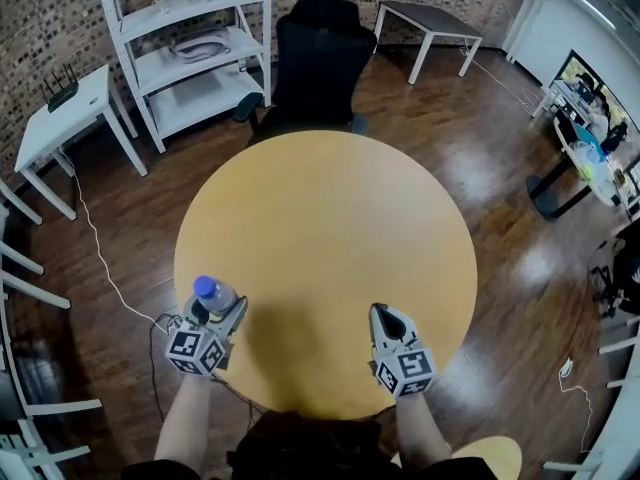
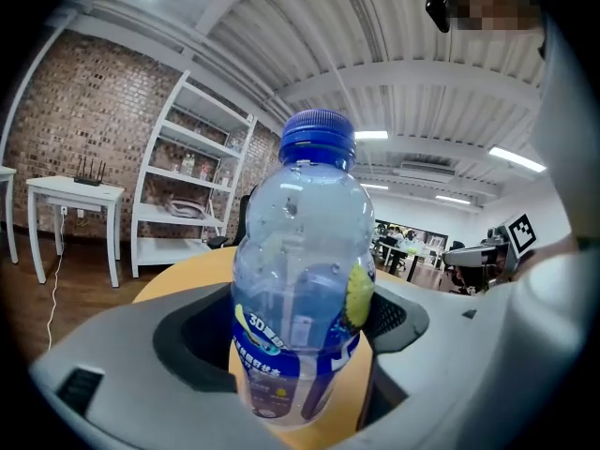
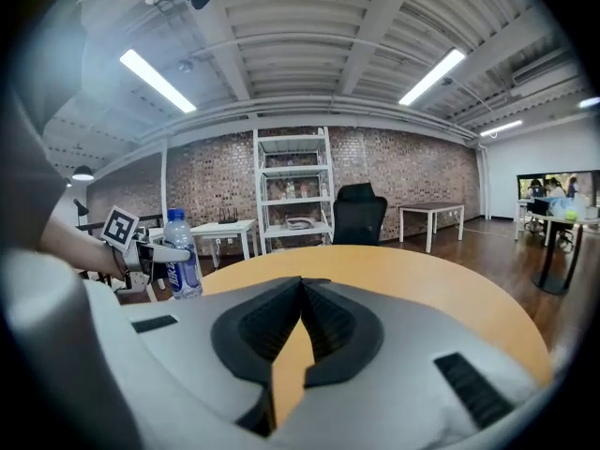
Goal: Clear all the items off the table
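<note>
A clear water bottle (image 1: 208,289) with a blue cap and blue label stands upright between the jaws of my left gripper (image 1: 219,312), at the left front edge of the round wooden table (image 1: 330,218). In the left gripper view the water bottle (image 2: 298,289) fills the gap of the left gripper (image 2: 300,345), whose jaws are closed on its sides. My right gripper (image 1: 383,313) is over the table's front edge, shut with nothing in it. In the right gripper view the right gripper (image 3: 302,287) shows closed jaws, and the water bottle (image 3: 181,253) appears at the left. The tabletop carries nothing else.
A black office chair (image 1: 315,53) stands at the table's far side. Behind it are a white shelf unit (image 1: 190,53), a small white table (image 1: 60,118) and a dark table (image 1: 425,23). A white cable (image 1: 105,268) runs over the wooden floor at the left.
</note>
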`<state>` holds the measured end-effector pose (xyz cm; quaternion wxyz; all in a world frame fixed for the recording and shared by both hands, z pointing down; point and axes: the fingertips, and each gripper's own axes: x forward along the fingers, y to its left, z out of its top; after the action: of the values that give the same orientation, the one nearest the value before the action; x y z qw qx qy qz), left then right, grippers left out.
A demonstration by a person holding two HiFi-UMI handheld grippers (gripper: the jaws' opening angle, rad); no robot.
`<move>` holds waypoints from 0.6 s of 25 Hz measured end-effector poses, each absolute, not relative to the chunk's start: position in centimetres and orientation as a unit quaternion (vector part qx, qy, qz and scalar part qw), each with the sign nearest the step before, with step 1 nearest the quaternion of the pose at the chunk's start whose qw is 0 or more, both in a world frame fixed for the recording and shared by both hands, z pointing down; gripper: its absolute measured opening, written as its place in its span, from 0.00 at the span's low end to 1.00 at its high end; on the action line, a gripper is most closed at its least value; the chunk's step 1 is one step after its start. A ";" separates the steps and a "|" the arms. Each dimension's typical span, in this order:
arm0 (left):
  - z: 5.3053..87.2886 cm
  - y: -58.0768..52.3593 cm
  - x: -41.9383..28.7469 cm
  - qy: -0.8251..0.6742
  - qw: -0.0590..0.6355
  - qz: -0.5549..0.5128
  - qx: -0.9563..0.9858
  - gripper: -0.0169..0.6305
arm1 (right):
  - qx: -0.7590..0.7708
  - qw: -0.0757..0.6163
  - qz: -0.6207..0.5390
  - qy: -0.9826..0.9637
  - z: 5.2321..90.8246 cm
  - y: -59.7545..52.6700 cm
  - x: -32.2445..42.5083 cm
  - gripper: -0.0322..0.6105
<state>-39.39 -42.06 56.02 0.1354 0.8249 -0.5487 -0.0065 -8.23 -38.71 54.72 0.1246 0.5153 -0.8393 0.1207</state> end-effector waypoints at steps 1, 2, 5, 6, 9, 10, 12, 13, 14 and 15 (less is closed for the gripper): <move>56.6 -42.2 -39.0 -0.548 0.139 -0.003 0.825 0.60 | 0.519 0.132 0.130 -0.835 55.6 -38.9 -7.9 0.05; 57.3 -42.4 -38.6 -0.548 0.142 0.000 0.824 0.60 | 0.521 0.139 0.138 -0.831 56.5 -39.1 -7.6 0.05; 59.5 -42.8 -37.9 -0.559 0.149 0.009 0.816 0.60 | 0.519 0.149 0.163 -0.825 59.0 -39.4 -7.3 0.05; 60.2 -42.9 -37.7 -0.564 0.150 0.013 0.812 0.60 | 0.517 0.152 0.171 -0.825 59.7 -39.2 -7.3 0.05; 61.5 -43.6 -37.5 -0.578 0.145 0.021 0.803 0.60 | 0.506 0.160 0.188 -0.827 61.3 -38.6 -7.7 0.05; 61.6 -43.9 -37.5 -0.581 0.142 0.020 0.801 0.60 | 0.502 0.164 0.190 -0.827 61.7 -38.5 -7.8 0.05; 61.7 -44.7 -37.2 -0.583 0.134 0.020 0.801 0.60 | 0.500 0.173 0.194 -0.826 62.7 -38.6 -7.8 0.05; 61.6 -45.1 -37.0 -0.583 0.130 0.021 0.802 0.60 | 0.500 0.175 0.196 -0.825 63.1 -38.7 -7.7 0.05; 61.6 -45.4 -36.8 -0.583 0.125 0.022 0.803 0.61 | 0.500 0.176 0.199 -0.824 63.4 -38.9 -7.6 0.05; 61.6 -45.5 -36.7 -0.583 0.120 0.024 0.803 0.60 | 0.500 0.176 0.202 -0.823 63.6 -39.0 -7.6 0.05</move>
<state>-36.66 -45.51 61.59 0.1201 0.8029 -0.5835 0.0237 -7.55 -39.00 63.60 0.1762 0.5001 -0.8234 0.2022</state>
